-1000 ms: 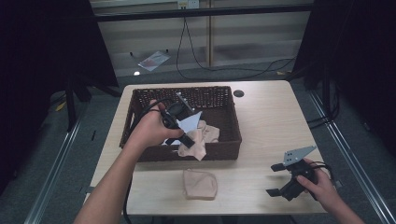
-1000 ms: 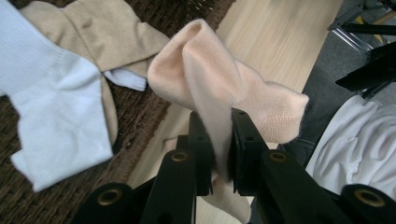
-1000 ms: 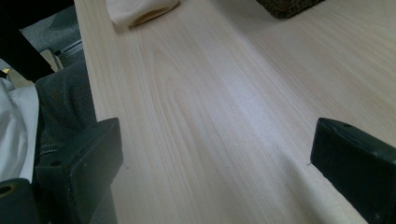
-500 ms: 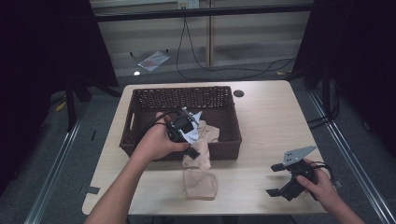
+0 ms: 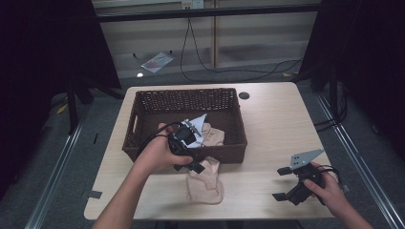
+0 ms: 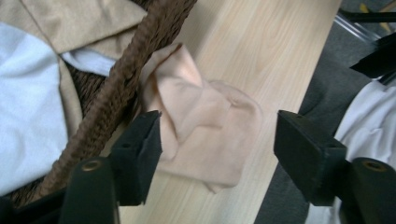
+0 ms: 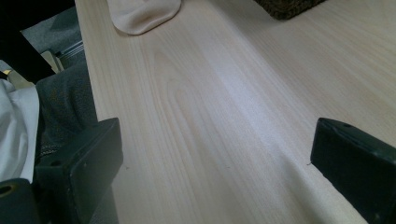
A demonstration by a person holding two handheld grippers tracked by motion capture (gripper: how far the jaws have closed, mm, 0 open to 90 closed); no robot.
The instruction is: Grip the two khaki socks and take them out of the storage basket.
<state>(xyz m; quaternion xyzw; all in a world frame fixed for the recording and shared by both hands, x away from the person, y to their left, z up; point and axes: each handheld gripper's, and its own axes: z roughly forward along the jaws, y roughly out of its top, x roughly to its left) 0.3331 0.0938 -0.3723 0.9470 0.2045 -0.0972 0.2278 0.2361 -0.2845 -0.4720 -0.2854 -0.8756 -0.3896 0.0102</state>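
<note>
A dark wicker basket (image 5: pixel 143 119) stands mid-table with white and beige cloths (image 5: pixel 210 136) inside. Against its front wall a peach cloth (image 5: pixel 205 183) lies crumpled on the table. My left gripper (image 5: pixel 193 162) hovers over the basket's front rim, just above that cloth. In the left gripper view it (image 6: pixel 219 140) is open, the peach cloth (image 6: pixel 201 126) lying below between the jaws, untouched. The basket rim (image 6: pixel 116 88) runs along the left jaw. My right gripper (image 5: pixel 282 183) rests open near the table's front right; in its own view it (image 7: pixel 219 154) has only bare wood between the jaws.
The wooden table (image 5: pixel 267 124) has free surface right of the basket. A round cable hole (image 5: pixel 244 95) sits at the back. Cables (image 5: pixel 205 67) and a paper (image 5: pixel 155 61) lie on the floor beyond. The table's front edge is close to both hands.
My left gripper moved from inside the basket toward me, over the front rim. The peach cloth on the table now lies taller and more crumpled against the basket. The right gripper stayed put.
</note>
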